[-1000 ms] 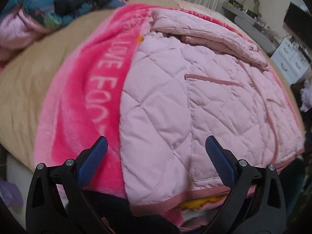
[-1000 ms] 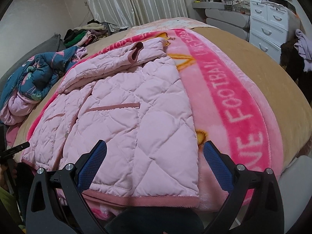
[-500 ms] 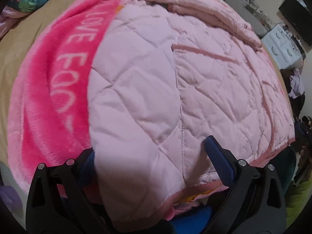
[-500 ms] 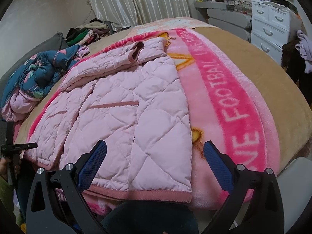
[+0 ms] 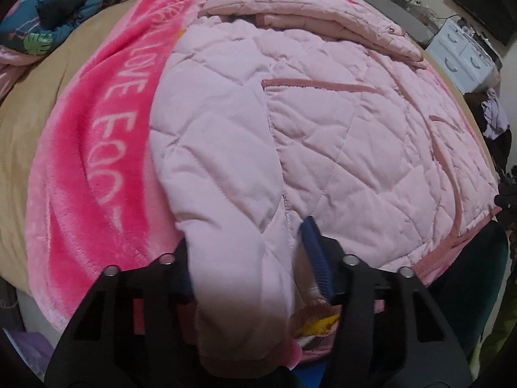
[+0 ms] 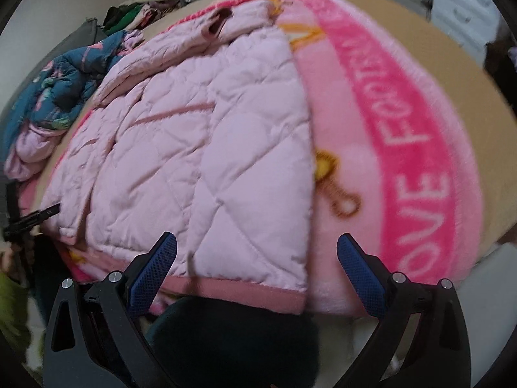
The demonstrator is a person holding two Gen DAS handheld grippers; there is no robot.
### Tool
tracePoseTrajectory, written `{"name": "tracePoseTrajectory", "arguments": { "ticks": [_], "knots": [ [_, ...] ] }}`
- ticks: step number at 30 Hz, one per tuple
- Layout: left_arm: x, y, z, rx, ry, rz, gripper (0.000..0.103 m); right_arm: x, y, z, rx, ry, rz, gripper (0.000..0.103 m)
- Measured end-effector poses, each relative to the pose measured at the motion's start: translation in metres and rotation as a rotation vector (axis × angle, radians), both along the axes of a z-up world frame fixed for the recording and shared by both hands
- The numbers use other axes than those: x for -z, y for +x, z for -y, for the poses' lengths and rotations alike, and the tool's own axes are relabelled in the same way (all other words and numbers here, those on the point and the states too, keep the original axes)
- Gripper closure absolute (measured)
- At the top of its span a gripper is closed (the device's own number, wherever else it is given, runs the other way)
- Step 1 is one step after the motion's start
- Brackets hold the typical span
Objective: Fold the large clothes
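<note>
A pale pink quilted jacket (image 5: 323, 123) lies flat on a pink blanket (image 5: 97, 148) on the bed, sleeves folded across its top. My left gripper (image 5: 248, 255) is shut on the jacket's near left hem corner, and the fabric bulges between its fingers. In the right wrist view the jacket (image 6: 200, 161) fills the left half. My right gripper (image 6: 255, 258) is open, its fingers straddling the jacket's near right hem corner just above the hem band. The left gripper (image 6: 29, 220) shows small at the far left edge.
The pink blanket (image 6: 404, 148) with white lettering covers a tan bed cover (image 6: 468, 74). A blue patterned quilt (image 5: 48, 9) is heaped at the far left. White drawers (image 5: 465, 55) stand at the right. Clothes (image 6: 142, 13) are piled at the back.
My left gripper has moved forward onto the jacket's hem corner and closed on it. My right gripper has moved closer to the right hem corner and stays open.
</note>
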State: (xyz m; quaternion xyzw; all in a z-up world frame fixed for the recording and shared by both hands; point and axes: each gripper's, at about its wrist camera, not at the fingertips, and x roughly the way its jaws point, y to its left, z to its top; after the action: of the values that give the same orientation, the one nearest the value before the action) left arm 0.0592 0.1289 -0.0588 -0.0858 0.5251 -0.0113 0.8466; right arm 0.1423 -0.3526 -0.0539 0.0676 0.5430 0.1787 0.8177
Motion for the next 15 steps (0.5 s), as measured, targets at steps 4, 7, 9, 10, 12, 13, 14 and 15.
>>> {"name": "tracePoseTrajectory", "arguments": {
  "ticks": [4,7,9,10,12,13,14,15],
  "knots": [
    [-0.006,-0.006,-0.007,0.007,-0.015,0.004,0.074,0.010,0.008,-0.008,-0.037,0.032,-0.065,0.004],
    [-0.007,-0.011,-0.010,0.020,-0.025,-0.003,0.074,0.014,0.011,-0.013,-0.058,0.045,-0.082,0.006],
    [-0.007,-0.015,-0.011,0.029,-0.036,-0.012,0.074,0.014,0.011,-0.013,-0.058,0.059,-0.082,0.017],
    [-0.007,-0.016,-0.012,0.032,-0.044,-0.016,0.074,0.012,0.009,-0.013,-0.055,0.062,-0.073,0.024],
    [-0.005,-0.020,-0.013,0.035,-0.056,-0.024,0.073,0.005,0.007,-0.013,-0.051,0.079,-0.041,0.042],
    [-0.005,-0.021,-0.014,0.036,-0.062,-0.028,0.072,0.002,0.005,-0.011,-0.049,0.087,-0.023,0.054],
    [-0.004,-0.022,-0.013,0.038,-0.066,-0.031,0.070,-0.003,0.003,-0.010,-0.050,0.110,0.002,0.066],
    [-0.003,-0.022,-0.013,0.040,-0.069,-0.037,0.069,-0.006,0.001,-0.008,-0.053,0.138,0.021,0.069]
  ]
}}
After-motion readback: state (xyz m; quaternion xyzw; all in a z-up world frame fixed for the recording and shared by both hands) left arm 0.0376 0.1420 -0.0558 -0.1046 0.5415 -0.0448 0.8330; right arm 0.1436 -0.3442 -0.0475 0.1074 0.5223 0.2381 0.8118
